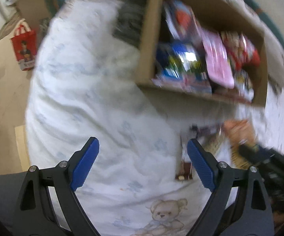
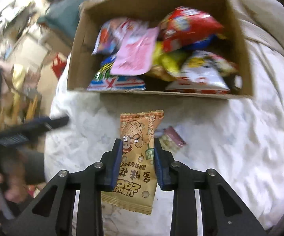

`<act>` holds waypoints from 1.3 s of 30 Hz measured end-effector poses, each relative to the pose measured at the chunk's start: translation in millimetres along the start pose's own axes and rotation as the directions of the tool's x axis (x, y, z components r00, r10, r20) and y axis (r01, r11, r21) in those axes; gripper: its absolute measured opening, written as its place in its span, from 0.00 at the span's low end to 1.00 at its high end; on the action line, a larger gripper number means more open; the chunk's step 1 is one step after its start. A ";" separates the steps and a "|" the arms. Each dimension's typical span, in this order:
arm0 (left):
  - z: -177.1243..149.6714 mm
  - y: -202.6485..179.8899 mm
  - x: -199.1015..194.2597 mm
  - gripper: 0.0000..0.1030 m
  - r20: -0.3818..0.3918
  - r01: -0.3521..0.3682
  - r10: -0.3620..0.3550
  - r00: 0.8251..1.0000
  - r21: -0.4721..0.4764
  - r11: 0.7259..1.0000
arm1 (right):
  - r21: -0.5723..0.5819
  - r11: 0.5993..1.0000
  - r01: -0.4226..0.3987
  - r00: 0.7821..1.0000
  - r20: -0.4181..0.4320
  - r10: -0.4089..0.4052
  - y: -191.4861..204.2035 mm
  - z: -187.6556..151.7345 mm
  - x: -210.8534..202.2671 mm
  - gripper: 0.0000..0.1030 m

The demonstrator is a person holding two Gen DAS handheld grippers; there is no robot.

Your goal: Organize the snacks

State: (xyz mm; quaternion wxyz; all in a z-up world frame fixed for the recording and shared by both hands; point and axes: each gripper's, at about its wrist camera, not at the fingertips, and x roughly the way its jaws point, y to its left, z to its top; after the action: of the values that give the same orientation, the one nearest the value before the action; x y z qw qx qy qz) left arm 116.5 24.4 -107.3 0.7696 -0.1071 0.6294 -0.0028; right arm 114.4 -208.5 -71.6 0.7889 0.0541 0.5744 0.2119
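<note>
Right wrist view: white bedding (image 2: 230, 147) underneath everything, with a cardboard box (image 2: 77, 45) standing open on it and already heaped with bright snack bags, a pink packet (image 2: 136, 57) uppermost near the middle. On the box's near side, clear of its front wall, an orange peanut packet (image 2: 137, 137) pinched upright across its middle by the right gripper (image 2: 137, 157), blue pads pressing both long edges, lower end hanging free beneath the jaws. Looks lifted off the bedding, though contact under the packet cannot be told. Beside it, on the bedding before the box, one small purple-and-white packet (image 2: 171, 137), too blurred to read. Left wrist view: same box seen from its left side, motion-smeared; left gripper (image 1: 143, 158) spread wide over bare bedding on the box's near side, nothing between the pads. A small dark red-brown packet (image 1: 184, 170) lying by its right finger. Judged step: carrying one loose snack to the box, grasp made, drop not yet done. Next move, as a guess: forward and over the front wall, high enough for the dangling end to clear the cardboard, then release above the heap. Left tongs well placed for the packet beside them afterwards.
</note>
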 end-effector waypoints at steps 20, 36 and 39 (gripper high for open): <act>-29.3 -61.0 59.0 0.14 -0.111 0.016 0.004 0.994 0.186 0.982 | 0.133 0.991 0.010 0.997 0.069 -0.020 -39.1 -8.4 -12.1 0.06; -34.4 -37.8 15.1 0.14 -0.026 -0.013 0.016 1.000 0.128 0.992 | 0.024 0.995 0.101 0.977 -0.192 -0.094 -18.0 -20.5 51.6 0.73; -31.1 -35.3 12.5 0.14 -0.016 -0.019 0.021 1.000 0.124 0.992 | -0.061 0.988 0.139 0.963 -0.222 -0.149 -3.8 -24.7 67.9 0.71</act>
State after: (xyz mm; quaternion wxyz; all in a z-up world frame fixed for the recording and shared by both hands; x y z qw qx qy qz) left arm 93.5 -16.9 -119.2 0.7692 -0.0528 0.6358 -0.0351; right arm 109.5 -188.9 -141.1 0.7327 -0.0300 0.6580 0.1714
